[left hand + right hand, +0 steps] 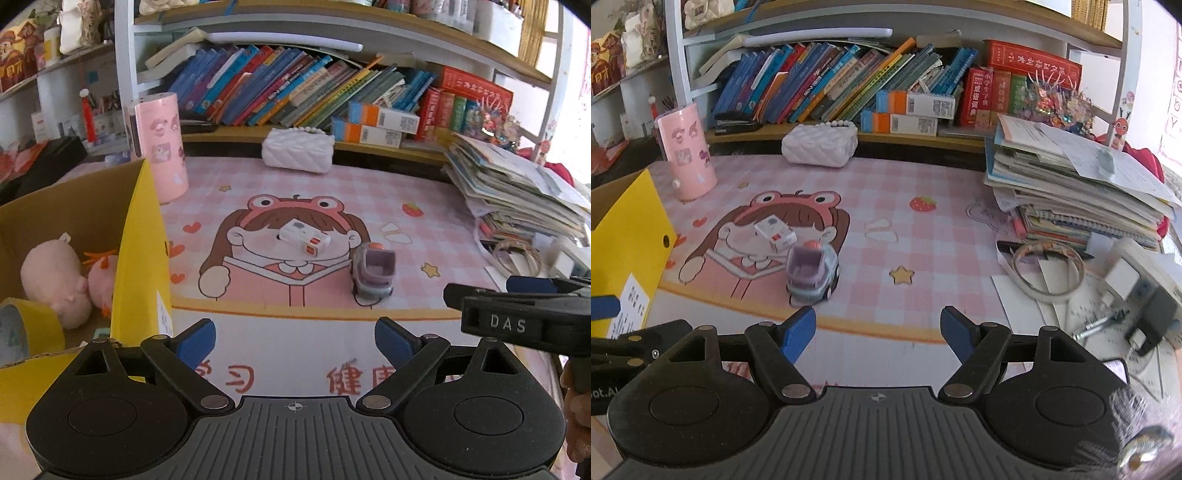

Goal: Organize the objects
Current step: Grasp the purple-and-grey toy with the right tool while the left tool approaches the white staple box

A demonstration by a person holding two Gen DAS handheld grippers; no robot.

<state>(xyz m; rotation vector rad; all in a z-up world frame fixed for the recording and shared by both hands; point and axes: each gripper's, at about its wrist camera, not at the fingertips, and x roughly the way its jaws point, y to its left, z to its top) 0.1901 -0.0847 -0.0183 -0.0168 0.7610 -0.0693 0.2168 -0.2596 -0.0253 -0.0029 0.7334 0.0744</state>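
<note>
A small white box with an orange end [305, 239] lies on the pink cartoon desk mat [332, 184]; it also shows in the right wrist view [775, 233]. A purple and grey toy car [373, 276] stands just right of it, also in the right wrist view [812, 275]. A yellow cardboard box [142, 258] at the left holds two pink plush toys [55, 280]. My left gripper [294, 341] is open and empty, short of the mat's near edge. My right gripper [878, 334] is open and empty, near the car's right front.
A pink cylinder [162, 147] and a white quilted purse [297, 149] stand at the back. A bookshelf [295, 88] lines the rear. A stack of papers [1071, 184], a tape ring [1047, 271] and chargers [1137, 291] crowd the right side.
</note>
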